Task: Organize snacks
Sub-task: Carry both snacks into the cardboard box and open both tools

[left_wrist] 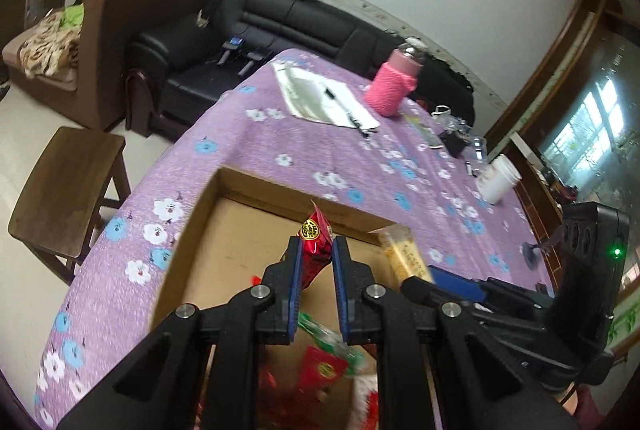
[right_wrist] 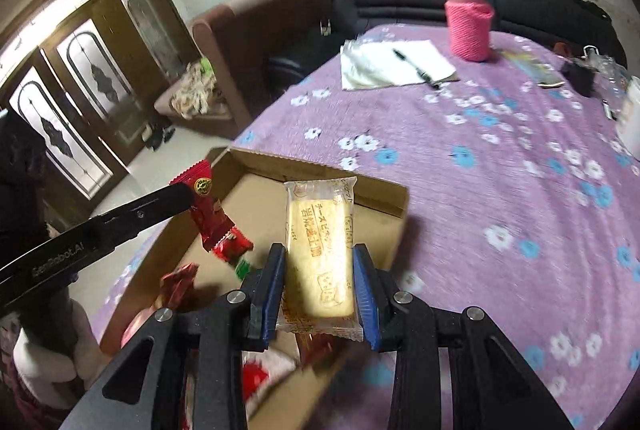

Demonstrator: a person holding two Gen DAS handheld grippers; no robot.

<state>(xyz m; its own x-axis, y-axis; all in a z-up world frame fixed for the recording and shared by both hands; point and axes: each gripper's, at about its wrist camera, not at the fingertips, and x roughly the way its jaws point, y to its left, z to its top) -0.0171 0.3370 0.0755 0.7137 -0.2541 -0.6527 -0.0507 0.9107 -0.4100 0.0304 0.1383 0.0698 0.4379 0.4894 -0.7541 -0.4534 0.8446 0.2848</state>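
Note:
An open cardboard box (left_wrist: 256,190) (right_wrist: 304,166) sits on the purple flowered table. My left gripper (left_wrist: 316,250) is shut on a red snack packet (left_wrist: 316,246) with a gold seal, held above the box; this packet also shows in the right wrist view (right_wrist: 206,206). My right gripper (right_wrist: 320,262) is shut on a clear-wrapped yellow biscuit packet (right_wrist: 320,246), held above the box's right side; the biscuit also shows in the left wrist view (left_wrist: 404,254). Several red, green and white snack packets (right_wrist: 236,250) (left_wrist: 324,366) lie inside the box.
A pink-sleeved bottle (left_wrist: 394,82) (right_wrist: 468,18), papers with a pen (left_wrist: 332,98) (right_wrist: 396,62), a white paper cup (left_wrist: 498,178) and small black items (left_wrist: 452,142) are at the table's far side. A wooden stool (left_wrist: 64,190) stands left of the table. Sofas stand behind.

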